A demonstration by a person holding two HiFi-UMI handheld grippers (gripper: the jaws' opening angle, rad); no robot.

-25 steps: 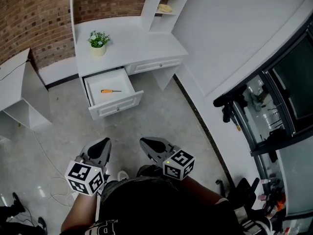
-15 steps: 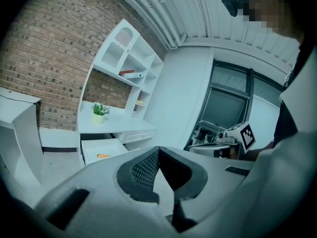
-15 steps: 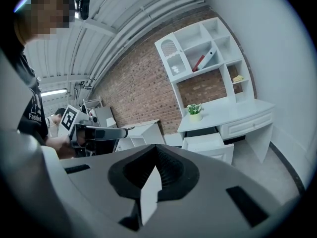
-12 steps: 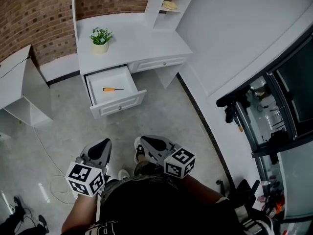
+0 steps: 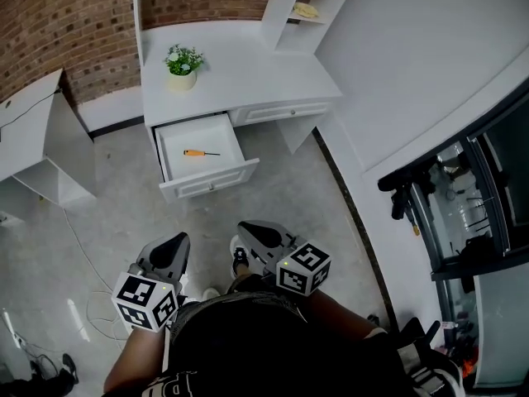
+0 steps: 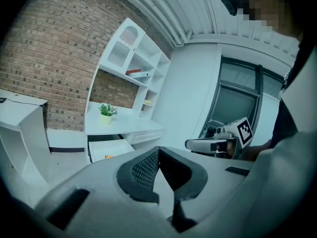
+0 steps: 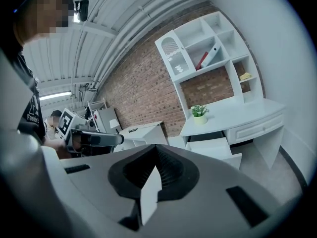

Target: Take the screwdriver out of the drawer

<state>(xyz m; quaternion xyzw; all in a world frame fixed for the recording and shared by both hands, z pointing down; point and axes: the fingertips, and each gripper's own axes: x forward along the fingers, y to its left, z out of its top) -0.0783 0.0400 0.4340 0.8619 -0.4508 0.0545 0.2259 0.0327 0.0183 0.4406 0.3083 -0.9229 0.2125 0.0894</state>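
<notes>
A screwdriver (image 5: pixel 198 153) with an orange handle lies alone in the open white drawer (image 5: pixel 211 187) of the desk, far ahead of me in the head view. Both grippers are held close to my body, well short of the drawer. My left gripper (image 5: pixel 172 245) is shut with nothing in it, and so is my right gripper (image 5: pixel 250 231). In the left gripper view the jaws (image 6: pixel 158 149) meet at the tip, with the drawer (image 6: pixel 106 148) beyond them. The right gripper (image 7: pixel 156 147) points toward the drawer (image 7: pixel 213 148); the screwdriver is hidden in that view.
The white desk (image 5: pixel 248 77) carries a small potted plant (image 5: pixel 183 63) and a shelf unit with a yellow item (image 5: pixel 307 10). A low white table (image 5: pixel 33 139) stands at the left, with a cable (image 5: pixel 78 255) on the floor. Black equipment (image 5: pixel 463 222) lines the right.
The desk and drawer have shifted right and slightly down in the head view. Both grippers stay shut near my body, about where they were.
</notes>
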